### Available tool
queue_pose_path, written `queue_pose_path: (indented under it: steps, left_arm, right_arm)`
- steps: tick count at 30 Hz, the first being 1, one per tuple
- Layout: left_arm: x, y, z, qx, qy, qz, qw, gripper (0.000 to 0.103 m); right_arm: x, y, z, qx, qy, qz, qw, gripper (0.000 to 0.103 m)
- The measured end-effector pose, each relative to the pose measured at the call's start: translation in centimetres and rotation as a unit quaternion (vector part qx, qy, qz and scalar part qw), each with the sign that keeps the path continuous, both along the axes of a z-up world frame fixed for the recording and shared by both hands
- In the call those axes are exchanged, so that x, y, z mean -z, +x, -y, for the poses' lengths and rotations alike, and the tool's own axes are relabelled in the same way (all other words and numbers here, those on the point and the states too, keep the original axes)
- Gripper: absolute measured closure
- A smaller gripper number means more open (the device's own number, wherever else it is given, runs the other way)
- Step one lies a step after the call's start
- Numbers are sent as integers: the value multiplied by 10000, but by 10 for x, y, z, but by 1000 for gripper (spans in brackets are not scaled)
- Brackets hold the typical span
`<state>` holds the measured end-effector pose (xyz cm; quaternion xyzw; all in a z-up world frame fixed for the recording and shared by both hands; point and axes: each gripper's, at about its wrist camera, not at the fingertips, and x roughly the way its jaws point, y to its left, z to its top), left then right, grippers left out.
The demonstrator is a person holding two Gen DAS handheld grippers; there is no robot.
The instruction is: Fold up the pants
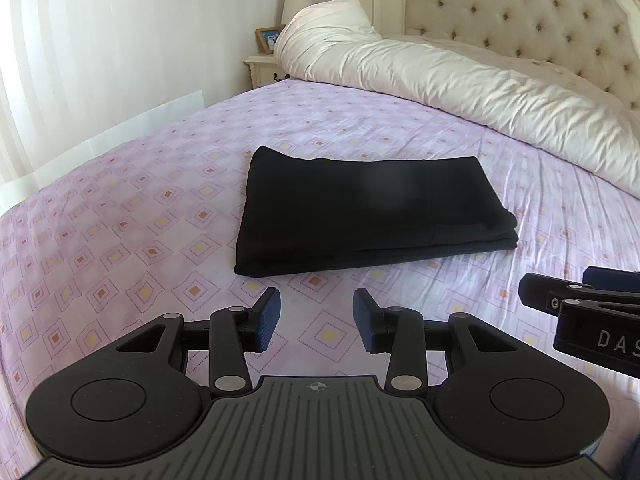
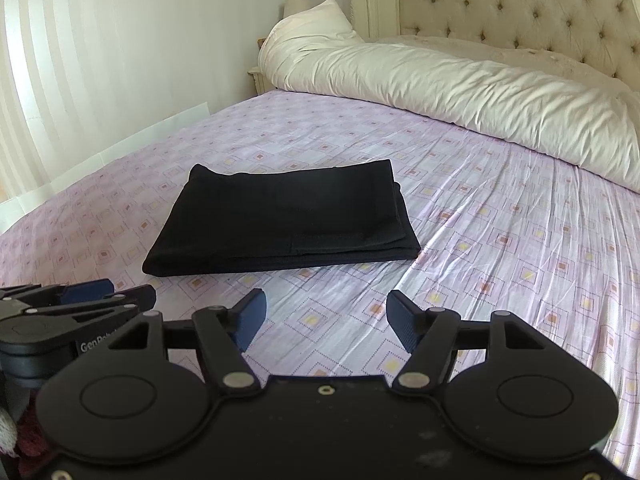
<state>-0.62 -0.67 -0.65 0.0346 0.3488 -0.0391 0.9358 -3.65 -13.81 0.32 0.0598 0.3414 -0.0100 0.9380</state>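
Black pants point(image 1: 360, 212) lie folded into a flat rectangle on the bed's pink patterned sheet point(image 1: 120, 240); they also show in the right wrist view point(image 2: 280, 224). My left gripper point(image 1: 317, 318) is open and empty, hovering short of the pants' near edge. My right gripper point(image 2: 326, 320) is open and empty, just short of the pants and to their right. The right gripper's side shows at the right edge of the left wrist view point(image 1: 580, 304). The left gripper shows at the lower left of the right wrist view point(image 2: 76, 304).
A rumpled white duvet point(image 1: 460, 80) lies across the head of the bed, against a tufted cream headboard point(image 1: 520, 12). A nightstand point(image 1: 264, 70) with a lamp and a photo frame stands at the far left corner. A white wall runs along the left.
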Motion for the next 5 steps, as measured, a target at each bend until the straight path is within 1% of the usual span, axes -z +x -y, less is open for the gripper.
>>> queue_pose_path:
  steps: [5]
  left_arm:
    - [-1, -1, 0, 26, -41, 80, 10000, 64]
  right_arm:
    - [3, 2, 1, 16, 24, -33, 10000, 33]
